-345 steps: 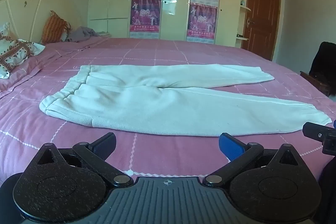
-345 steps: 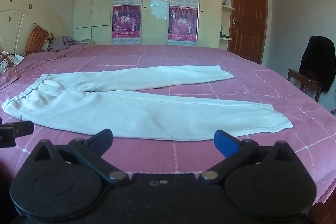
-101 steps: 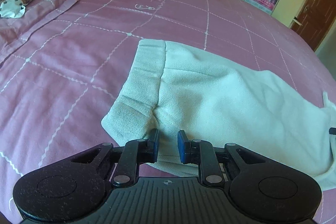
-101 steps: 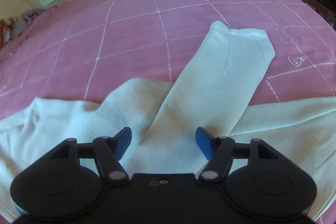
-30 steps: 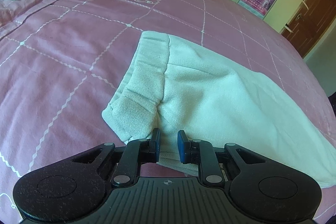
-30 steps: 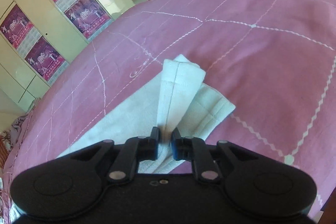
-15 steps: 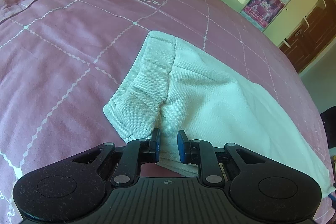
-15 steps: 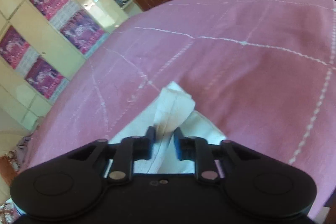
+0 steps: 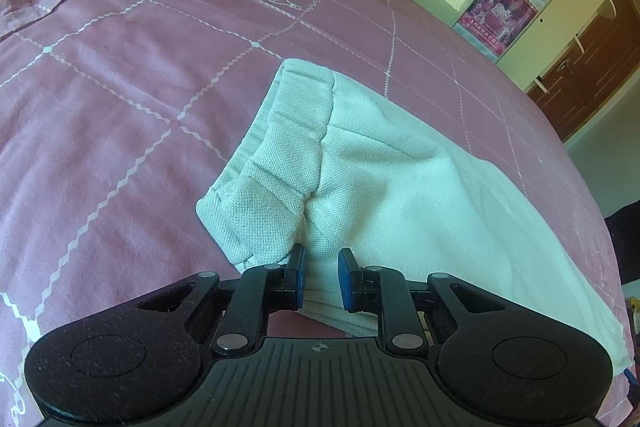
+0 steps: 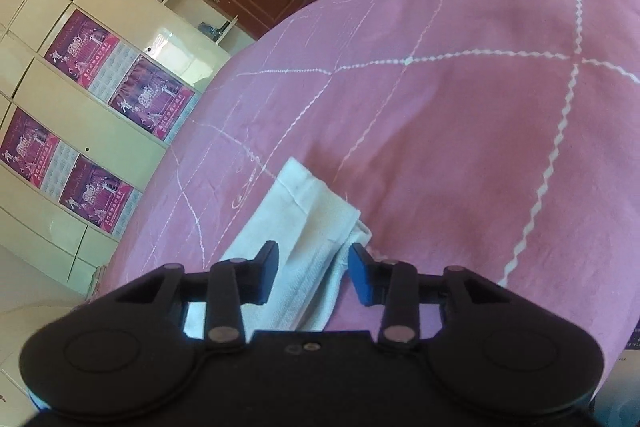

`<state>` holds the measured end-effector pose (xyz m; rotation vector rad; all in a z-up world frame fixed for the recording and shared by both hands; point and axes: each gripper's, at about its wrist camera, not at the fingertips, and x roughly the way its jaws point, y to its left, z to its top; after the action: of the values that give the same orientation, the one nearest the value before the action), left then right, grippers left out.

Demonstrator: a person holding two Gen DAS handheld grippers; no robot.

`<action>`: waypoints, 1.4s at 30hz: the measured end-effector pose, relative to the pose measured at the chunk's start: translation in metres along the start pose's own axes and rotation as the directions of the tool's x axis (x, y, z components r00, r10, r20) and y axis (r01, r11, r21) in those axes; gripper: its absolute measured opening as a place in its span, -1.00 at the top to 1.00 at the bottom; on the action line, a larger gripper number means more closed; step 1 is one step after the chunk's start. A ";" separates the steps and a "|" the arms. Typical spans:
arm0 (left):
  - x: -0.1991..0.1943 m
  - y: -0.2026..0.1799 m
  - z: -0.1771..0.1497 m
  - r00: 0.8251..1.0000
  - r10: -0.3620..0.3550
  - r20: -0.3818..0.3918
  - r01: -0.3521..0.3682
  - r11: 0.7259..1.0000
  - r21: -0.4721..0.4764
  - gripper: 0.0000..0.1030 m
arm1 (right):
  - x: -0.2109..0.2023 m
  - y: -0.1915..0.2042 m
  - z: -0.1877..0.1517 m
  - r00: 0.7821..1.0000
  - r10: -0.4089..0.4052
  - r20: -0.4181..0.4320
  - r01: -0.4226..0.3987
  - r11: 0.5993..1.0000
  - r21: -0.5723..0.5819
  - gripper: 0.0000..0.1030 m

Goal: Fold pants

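White pants (image 9: 400, 187), coarse-knit fabric, lay folded lengthwise on the pink bed. The gathered elastic waistband (image 9: 280, 163) was bunched and lifted at its near corner, with creases running across it. The body stretched away to the right, mostly flat. At the far end the stacked leg cuffs (image 10: 316, 227) lay slightly offset, the top one peaked.
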<state>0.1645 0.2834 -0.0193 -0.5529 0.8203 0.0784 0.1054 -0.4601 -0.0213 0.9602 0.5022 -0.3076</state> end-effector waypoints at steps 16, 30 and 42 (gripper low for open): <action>0.001 0.000 -0.002 1.000 -0.003 0.012 0.003 1.000 -0.004 0.62 | 0.019 0.026 -0.001 0.996 -0.088 -0.024 0.082 0.979 -0.188 0.93; -0.052 -0.012 -0.017 0.933 0.236 0.271 -0.214 0.971 -0.106 -0.60 | 0.024 0.172 -0.065 0.962 0.207 -0.179 -0.273 0.778 -0.567 0.18; -0.008 0.017 -0.004 0.978 0.138 0.158 -0.119 0.985 -0.126 0.34 | 0.179 0.396 -0.251 0.723 0.178 -0.667 -0.667 0.428 -0.609 -0.01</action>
<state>0.1512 0.2971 -0.0230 -0.5936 0.6908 0.2889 0.3726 -0.0397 0.0414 0.1525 0.7573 0.7033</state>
